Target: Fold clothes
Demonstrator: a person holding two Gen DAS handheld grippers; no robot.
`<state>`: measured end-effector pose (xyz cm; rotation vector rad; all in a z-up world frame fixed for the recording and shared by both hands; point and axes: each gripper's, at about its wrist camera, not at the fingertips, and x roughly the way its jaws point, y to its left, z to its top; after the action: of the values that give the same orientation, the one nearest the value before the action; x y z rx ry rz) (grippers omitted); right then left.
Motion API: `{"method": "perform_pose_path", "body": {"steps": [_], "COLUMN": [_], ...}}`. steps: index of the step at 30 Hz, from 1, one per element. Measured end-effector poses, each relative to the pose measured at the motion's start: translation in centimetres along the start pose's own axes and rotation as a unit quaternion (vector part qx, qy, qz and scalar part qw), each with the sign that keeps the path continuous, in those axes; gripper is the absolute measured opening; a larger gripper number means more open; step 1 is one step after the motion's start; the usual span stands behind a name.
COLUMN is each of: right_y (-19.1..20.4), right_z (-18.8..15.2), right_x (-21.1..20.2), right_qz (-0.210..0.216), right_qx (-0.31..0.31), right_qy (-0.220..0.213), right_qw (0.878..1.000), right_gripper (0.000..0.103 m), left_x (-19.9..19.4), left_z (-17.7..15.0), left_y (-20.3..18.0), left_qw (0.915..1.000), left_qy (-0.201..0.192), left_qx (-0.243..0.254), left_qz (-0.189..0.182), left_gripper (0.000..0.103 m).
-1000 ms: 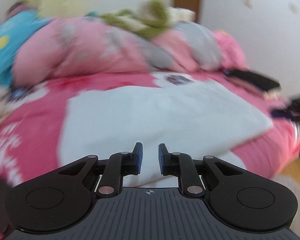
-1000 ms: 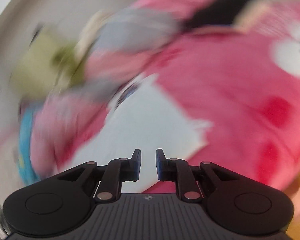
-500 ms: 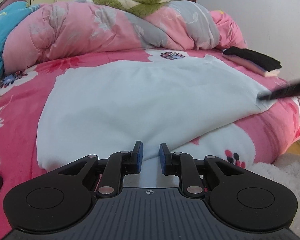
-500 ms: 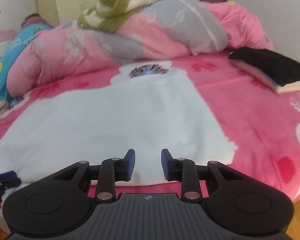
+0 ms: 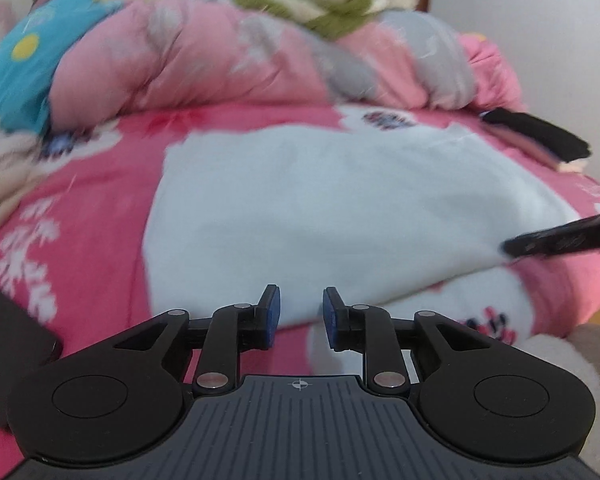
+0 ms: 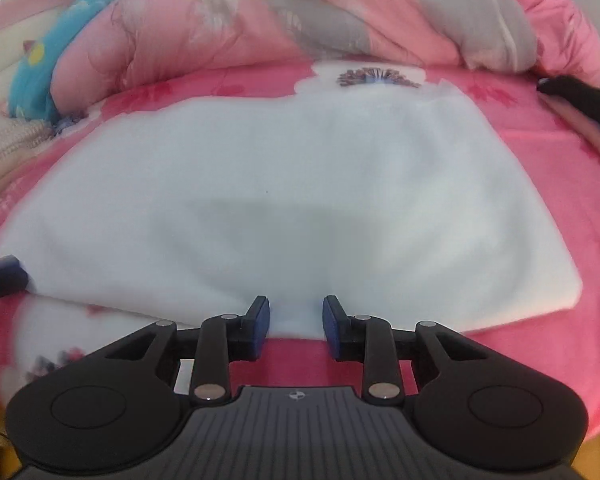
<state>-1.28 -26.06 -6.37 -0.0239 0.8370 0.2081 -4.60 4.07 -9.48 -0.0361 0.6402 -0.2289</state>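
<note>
White garment [image 6: 300, 200], spread flat on the pink bed sheet [image 6: 560, 184], lying ahead of both sets of fingers, its near edge just beyond the fingertips. Left gripper [image 5: 299, 316]: fingers narrowly parted, having just been opening, nothing gripped between them. Right gripper [image 6: 296, 322]: fingers narrowly parted, nothing gripped, the garment's near hem between and just past the tips. Pink and grey quilt [image 5: 260, 60], bunched up far beyond the fingers. Black folded clothes [image 5: 540, 140], far right of the left fingers.
</note>
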Motion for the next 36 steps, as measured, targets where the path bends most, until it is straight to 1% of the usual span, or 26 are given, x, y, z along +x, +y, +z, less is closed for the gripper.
{"method": "perform_pose_path", "body": {"steps": [3,5,6,7,8,9,11,13,15,16,20,22,23,24,26,28,31,33,36], "right_y": [1.3,2.9,3.5,3.8,4.2,4.4,4.7,5.8,7.5,8.0,8.4,8.4,8.7,9.4,10.9,11.6,11.8,12.2,13.4], "right_z": [1.7,2.2,2.4,2.2,1.5,1.0,1.0,2.5,3.0,3.0,1.1,1.8,2.4,2.8,2.6,1.9,1.3,2.0,2.8], "right_x": [-2.0,-2.9,-2.9,-1.8,-0.2,0.9,1.4,-0.1,-1.5,-1.5,2.3,2.2,1.7,1.1,0.2,1.1,3.0,2.7,1.2], "right_qz": [-0.004,0.012,0.020,0.024,0.025,0.025,0.019,0.016,0.040,0.047,0.056,0.053,0.051,0.051,0.061,0.073,0.065,0.062,0.076], "right_qx": [0.002,-0.021,-0.029,-0.034,-0.038,-0.043,-0.046,-0.042,-0.064,-0.072,-0.080,-0.065,-0.064,-0.078,-0.094,-0.098,-0.101,-0.093,-0.107], "right_qy": [-0.007,-0.029,-0.033,-0.018,0.006,0.018,0.011,0.015,-0.008,-0.011,0.026,0.044,0.045,0.035,0.026,0.036,0.051,0.057,0.036], "right_qw": [1.000,0.999,0.999,0.999,0.999,0.999,0.999,0.999,0.997,0.996,0.995,0.996,0.996,0.995,0.993,0.992,0.991,0.992,0.991], "right_gripper": [0.031,0.031,0.031,0.031,0.031,0.031,0.031,0.031,0.030,0.030,0.031,0.030,0.030,0.030,0.030,0.030,0.031,0.031,0.031], "left_x": [-0.1,-0.1,-0.1,-0.1,-0.2,-0.2,-0.4,-0.4,-0.4,-0.4,-0.6,-0.7,-0.6,-0.6,-0.7,-0.9,-1.1,-1.3,-1.5], "left_z": [-0.1,-0.2,-0.2,-0.3,-0.4,-0.4,-0.4,-0.5,-0.5,-0.5,-0.6,-0.6,-0.6,-0.6,-0.6,-0.7,-0.8,-0.9,-1.2], "left_y": [0.7,1.0,1.0,1.1,1.1,1.1,1.2,1.4,1.4,1.5,1.6,1.7,1.8,1.8,1.8,1.9,2.2,2.5,2.9], "left_qw": [0.9999,0.9999,0.9999,0.9999,0.9999,0.9999,0.9999,0.9999,0.9999,0.9999,0.9998,0.9998,0.9998,0.9998,0.9998,0.9998,0.9998,0.9997,0.9996], "left_qy": [0.001,0.001,0.000,0.000,0.000,0.000,0.000,0.000,-0.001,-0.001,-0.001,-0.001,0.000,-0.001,-0.001,-0.002,-0.001,-0.001,-0.001], "left_qx": [-0.011,-0.013,-0.014,-0.015,-0.015,-0.014,-0.011,-0.011,-0.012,-0.013,-0.013,-0.013,-0.014,-0.016,-0.016,-0.016,-0.016,-0.020,-0.024], "left_qz": [-0.003,-0.004,-0.006,-0.007,-0.008,-0.009,-0.008,-0.009,-0.010,-0.011,-0.014,-0.015,-0.015,-0.015,-0.015,-0.014,-0.014,-0.015,-0.017], "left_gripper": [0.023,0.023,0.023,0.023,0.023,0.023,0.023,0.023,0.023,0.023,0.023,0.023,0.023,0.023,0.023,0.023,0.023,0.023,0.023]}}
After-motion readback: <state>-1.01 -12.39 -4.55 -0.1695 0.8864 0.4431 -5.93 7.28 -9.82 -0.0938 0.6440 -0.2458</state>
